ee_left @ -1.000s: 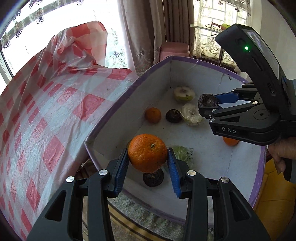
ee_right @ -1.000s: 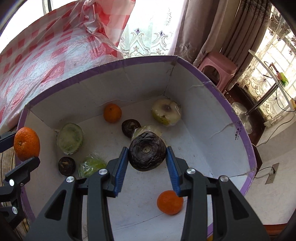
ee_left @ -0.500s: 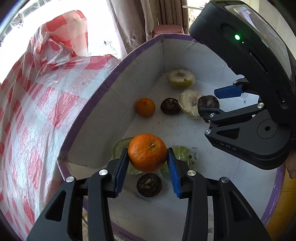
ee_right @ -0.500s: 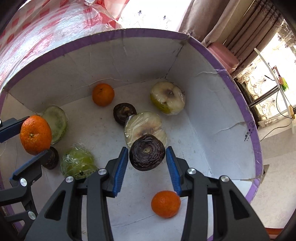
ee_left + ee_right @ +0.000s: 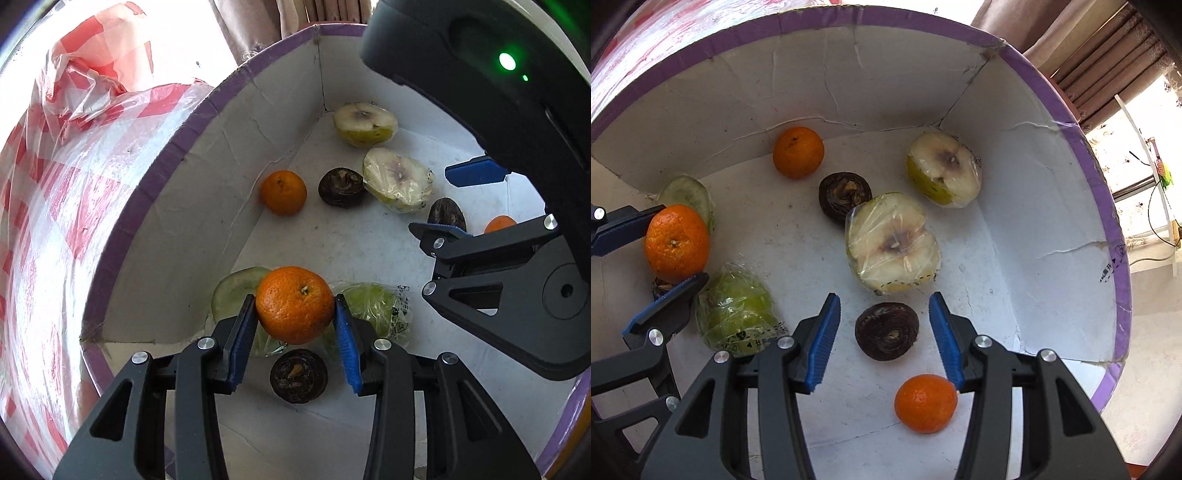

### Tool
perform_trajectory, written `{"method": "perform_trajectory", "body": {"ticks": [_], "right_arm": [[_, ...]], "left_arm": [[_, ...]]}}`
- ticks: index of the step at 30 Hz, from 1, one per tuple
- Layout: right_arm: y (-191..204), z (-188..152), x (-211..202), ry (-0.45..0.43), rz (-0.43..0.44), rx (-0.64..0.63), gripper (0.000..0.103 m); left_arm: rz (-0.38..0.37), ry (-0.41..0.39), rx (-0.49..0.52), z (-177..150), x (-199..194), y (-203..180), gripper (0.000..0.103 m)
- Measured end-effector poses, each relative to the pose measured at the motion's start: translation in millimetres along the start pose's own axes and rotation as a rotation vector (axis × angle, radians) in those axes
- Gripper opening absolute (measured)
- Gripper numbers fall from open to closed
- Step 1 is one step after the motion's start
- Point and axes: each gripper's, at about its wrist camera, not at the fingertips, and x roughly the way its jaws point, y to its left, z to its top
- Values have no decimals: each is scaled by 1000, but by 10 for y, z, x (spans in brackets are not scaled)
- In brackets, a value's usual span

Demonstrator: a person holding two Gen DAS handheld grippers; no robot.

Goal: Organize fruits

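Both claws have sunk deeper into the box (image 5: pixel 1071 110) since a second ago, and the right claw (image 5: pixel 884 332), which then pinched a dark fruit (image 5: pixel 886 331), has let it go. Its jaws are opening, and the fruit sits on the box floor between the blue pads with a gap on each side.

The box is white card inside, cracked along its walls, with a purple rim. Red-and-white checked plastic (image 5: pixel 55 184) lies against its outside. Beyond it are curtains (image 5: pixel 1108 55) and bright windows. Small print shows on the box's right wall and on the fruit wrappers, too small to read.

The left claw (image 5: pixel 295 306) pinches an orange (image 5: pixel 295 304), bright and pitted with a small green stem scar, above the near left corner of the box. Under it lie a pale green slice (image 5: pixel 236 284), a wrapped green fruit (image 5: pixel 376 306) and another dark fruit (image 5: pixel 298 374).

On the floor farther in are a second orange (image 5: pixel 798 152) by the back wall, a third dark fruit (image 5: pixel 844 194) and two pear halves in cling film, one (image 5: pixel 892 242) touching that dark fruit and one (image 5: pixel 943 168) near the right wall, both browned at the core. A third orange (image 5: pixel 925 402) lies near the right claw's right finger.
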Motion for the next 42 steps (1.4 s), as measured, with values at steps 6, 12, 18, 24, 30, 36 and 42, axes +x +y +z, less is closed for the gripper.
{"method": "perform_trajectory", "body": {"ticks": [6,12,18,24,30,36,42], "right_arm": [[-36,25,57,-11,-41,24,74],[-144,60,30,-34,-36,75,80],[-221,47,-15,-47,-37,97,81],[-240,-44,-74,-70,-29,114,83],[-354,-87,-207,-138,13,168,84],[-468,-216,-415,-257,30,230,87],[-664,-405,-747,-401,65,354,88]], "left_arm": [[-52,-3,-11,26,14,45,40],[-63,-15,-34,24,10,98,46],[-71,-37,-40,-19,-53,153,61],[-81,-83,-55,-62,-172,163,79],[-50,-141,-77,-107,-361,172,87],[-21,-197,-114,-206,-575,248,87],[-25,-251,-144,-356,-799,307,87]]}}
